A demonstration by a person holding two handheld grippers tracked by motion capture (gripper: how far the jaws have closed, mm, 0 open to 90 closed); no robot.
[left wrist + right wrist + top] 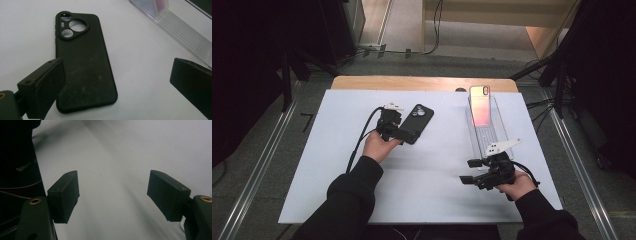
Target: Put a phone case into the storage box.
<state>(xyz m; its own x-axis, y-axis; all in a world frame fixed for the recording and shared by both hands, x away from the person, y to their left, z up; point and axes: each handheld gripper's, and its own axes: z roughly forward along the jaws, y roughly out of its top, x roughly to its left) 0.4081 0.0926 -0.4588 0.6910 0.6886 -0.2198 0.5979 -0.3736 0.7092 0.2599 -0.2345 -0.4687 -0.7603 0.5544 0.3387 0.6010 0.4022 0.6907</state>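
- While the white sheet covers nearly all of the wooden table, a strip of wood shows at the far edge; grey floor, metal rails and dark stands ring it.
- Clear plastic tray lies on the sheet's right half, long axis running away from the person; a phone with a pink-orange back rests on its far end.
- Black phone case lies flat, camera cutout at the far end, well left of the tray, bare sheet all round it.
- Left gripper: jaws spread wide, straddling the near end of the case, not pressing on it.
- Right gripper: just off the tray's near end, jaws apart, nothing between them, plain sheet ahead.
- Near half of the sheet, between the two hands, is free.
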